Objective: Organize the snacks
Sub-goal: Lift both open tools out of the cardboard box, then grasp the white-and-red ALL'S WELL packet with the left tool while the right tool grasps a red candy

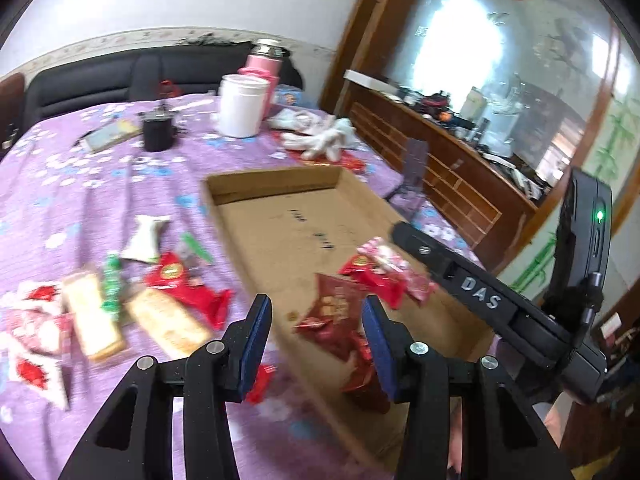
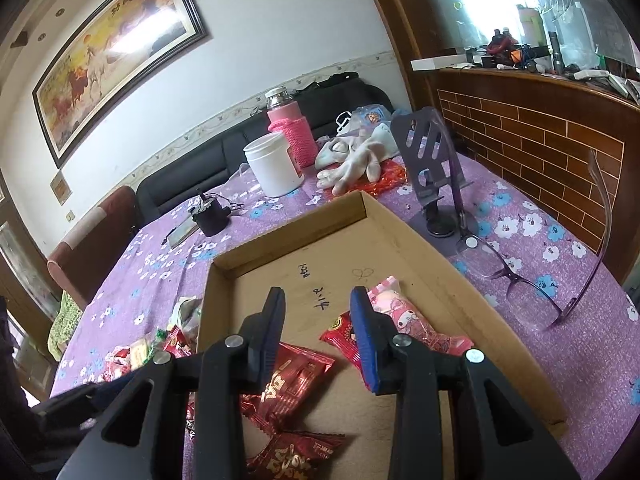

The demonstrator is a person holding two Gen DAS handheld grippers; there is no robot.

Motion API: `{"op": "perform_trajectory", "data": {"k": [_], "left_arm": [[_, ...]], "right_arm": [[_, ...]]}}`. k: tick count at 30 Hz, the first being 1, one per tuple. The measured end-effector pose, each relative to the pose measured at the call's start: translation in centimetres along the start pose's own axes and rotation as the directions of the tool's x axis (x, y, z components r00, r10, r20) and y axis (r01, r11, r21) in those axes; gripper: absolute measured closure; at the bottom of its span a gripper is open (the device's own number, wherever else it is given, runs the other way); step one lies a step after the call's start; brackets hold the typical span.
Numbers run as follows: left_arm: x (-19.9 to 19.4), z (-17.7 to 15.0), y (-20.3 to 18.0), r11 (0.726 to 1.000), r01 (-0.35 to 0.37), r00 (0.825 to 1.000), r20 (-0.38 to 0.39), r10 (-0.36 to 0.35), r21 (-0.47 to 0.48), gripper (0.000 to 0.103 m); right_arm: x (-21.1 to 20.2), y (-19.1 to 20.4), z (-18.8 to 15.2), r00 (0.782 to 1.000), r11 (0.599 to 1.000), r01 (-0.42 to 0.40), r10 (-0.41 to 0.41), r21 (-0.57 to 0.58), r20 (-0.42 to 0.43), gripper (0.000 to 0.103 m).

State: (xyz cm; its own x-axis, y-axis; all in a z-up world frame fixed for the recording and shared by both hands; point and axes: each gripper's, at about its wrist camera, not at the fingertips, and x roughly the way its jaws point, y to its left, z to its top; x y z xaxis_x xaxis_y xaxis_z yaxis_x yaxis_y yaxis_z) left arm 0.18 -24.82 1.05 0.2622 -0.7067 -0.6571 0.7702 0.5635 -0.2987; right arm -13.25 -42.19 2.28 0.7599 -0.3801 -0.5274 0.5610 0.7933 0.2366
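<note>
snacks half sorted into the box

both claws hover over the box with nothing between their pads: the left claw narrowly parted, the right claw narrower. red packets and a pink packet lie inside the box. more snacks lie loose on the purple surface, left of the box.

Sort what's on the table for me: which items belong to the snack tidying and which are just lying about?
Part of the job:
- cardboard tray
- red snack packets and pink packet already inside it
- loose snacks on the cloth, left of the tray

Lying about:
- white jar
- pink flask
- gloves
- glasses
- phone stand
</note>
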Motion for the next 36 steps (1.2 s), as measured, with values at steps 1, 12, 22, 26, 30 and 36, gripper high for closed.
{"op": "perform_trajectory", "data": {"k": [1, 12, 22, 26, 30, 36], "left_arm": [[-0.3, 0.1, 0.5, 1.000, -0.014, 1.000, -0.006, 0.014, -0.009, 0.054], [-4.4, -0.1, 14.6, 0.947, -0.270, 0.963, -0.070, 0.261, -0.172, 0.053], [-2.4, -1.4, 21.5, 0.910, -0.313, 0.946, -0.178, 0.272, -0.272, 0.053], [-4.0, -3.5, 18.8, 0.955, -0.217, 0.962, -0.210, 0.174, -0.200, 0.053], [-6.0, -6.2, 15.6, 0.972, -0.229, 0.952, -0.218, 0.214, -0.045, 0.053], [-7.8, -7.6, 11.8, 0.947, -0.228, 0.957, -0.127, 0.260, 0.227, 0.037]], "right_arm": [[0.0, 0.0, 0.0, 1.000, 1.000, -0.003, 0.003, -0.002, -0.001, 0.070], [-0.1, 1.0, -0.4, 0.999, 0.999, -0.037, 0.037, -0.035, -0.011, 0.067], [0.0, 1.0, -0.5, 0.999, 0.999, -0.044, 0.043, -0.030, -0.017, 0.066], [-0.1, 1.0, -0.5, 0.998, 0.998, -0.056, 0.056, -0.028, -0.019, 0.066], [-0.1, 0.9, -0.5, 0.997, 0.997, -0.069, 0.068, -0.017, -0.025, 0.066], [-0.1, 0.9, -0.6, 0.997, 0.997, -0.070, 0.070, -0.024, -0.026, 0.066]]}}
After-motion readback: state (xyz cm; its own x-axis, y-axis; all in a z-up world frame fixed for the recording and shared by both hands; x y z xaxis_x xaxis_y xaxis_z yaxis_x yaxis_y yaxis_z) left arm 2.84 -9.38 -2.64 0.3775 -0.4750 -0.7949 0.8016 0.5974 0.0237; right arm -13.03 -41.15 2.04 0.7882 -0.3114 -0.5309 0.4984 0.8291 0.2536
